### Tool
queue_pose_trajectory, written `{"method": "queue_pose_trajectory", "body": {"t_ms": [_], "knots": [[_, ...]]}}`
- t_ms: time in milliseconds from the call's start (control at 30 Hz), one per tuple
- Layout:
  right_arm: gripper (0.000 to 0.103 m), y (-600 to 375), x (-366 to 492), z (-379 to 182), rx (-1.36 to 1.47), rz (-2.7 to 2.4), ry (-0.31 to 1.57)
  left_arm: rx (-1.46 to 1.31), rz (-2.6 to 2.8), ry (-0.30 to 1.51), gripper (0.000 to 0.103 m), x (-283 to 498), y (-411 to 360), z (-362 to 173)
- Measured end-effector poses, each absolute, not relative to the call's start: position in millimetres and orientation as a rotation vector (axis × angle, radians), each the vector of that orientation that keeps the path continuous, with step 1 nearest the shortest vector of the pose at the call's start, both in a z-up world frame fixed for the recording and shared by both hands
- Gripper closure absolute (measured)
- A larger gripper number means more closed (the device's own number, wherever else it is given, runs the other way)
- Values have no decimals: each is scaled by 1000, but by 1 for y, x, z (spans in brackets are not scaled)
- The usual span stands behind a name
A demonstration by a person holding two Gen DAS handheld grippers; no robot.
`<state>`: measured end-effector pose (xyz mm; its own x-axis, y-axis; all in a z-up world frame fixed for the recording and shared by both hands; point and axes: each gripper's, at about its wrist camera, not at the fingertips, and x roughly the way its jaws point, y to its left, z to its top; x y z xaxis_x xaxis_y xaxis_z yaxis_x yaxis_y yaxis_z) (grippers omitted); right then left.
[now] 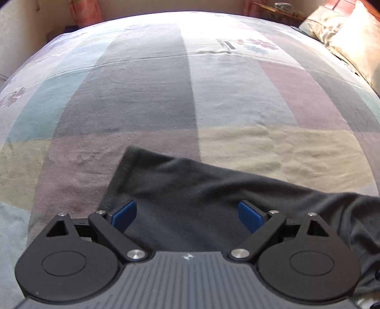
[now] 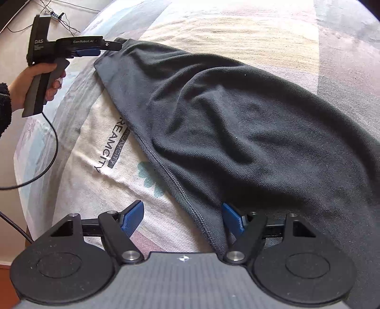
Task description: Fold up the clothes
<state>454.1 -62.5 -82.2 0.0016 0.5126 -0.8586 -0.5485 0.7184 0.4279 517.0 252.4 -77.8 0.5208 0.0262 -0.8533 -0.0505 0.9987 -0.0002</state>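
Observation:
A dark grey garment (image 2: 237, 123) lies rumpled across the bed sheet (image 2: 78, 161), its stitched hem running down toward my right gripper (image 2: 183, 218). That gripper is open; the hem's lower end lies between its blue pads, and a fold of cloth rests against the right pad (image 2: 234, 217). In the left wrist view the left gripper (image 1: 187, 215) is open wide over the garment (image 1: 190, 190), whose corner reaches just ahead of the fingers. From the right wrist view, the left gripper (image 2: 114, 46) sits at the garment's far corner, held by a hand (image 2: 26, 83).
The bed has a patchwork sheet (image 1: 166, 95) of grey, pink, blue and cream panels. Pillows (image 1: 351, 40) lie at the far right, and a curtain (image 1: 85, 12) hangs behind. A black cable (image 2: 55, 142) trails from the left gripper over the bed's edge. Wires (image 2: 59, 19) lie on the floor.

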Motion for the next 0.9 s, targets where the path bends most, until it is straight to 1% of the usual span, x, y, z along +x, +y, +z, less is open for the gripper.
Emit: {"method": "queue_pose_trajectory", "body": {"t_ms": [100, 167, 267, 400, 533, 700, 800, 900], "knots": [[26, -60, 450, -78, -38, 815, 1315, 42, -53, 1025, 10, 505, 212, -84], [26, -59, 447, -74, -41, 803, 1306, 93, -103, 1072, 10, 504, 186, -95], [26, -60, 442, -75, -37, 764, 1306, 121, -64, 1067, 8, 499, 172, -105], [24, -65, 428, -86, 9, 686, 1350, 69, -43, 1087, 9, 495, 169, -96], [23, -65, 412, -77, 12, 705, 1374, 79, -100, 1082, 9, 483, 147, -73], [24, -106, 409, -29, 63, 644, 1237, 125, -222, 1059, 9, 464, 94, -54], [24, -154, 416, -3, 67, 527, 1134, 138, -292, 1060, 9, 455, 60, -57], [23, -215, 423, -2, 25, 357, 1084, 101, -357, 1067, 9, 449, 29, -65]]}}
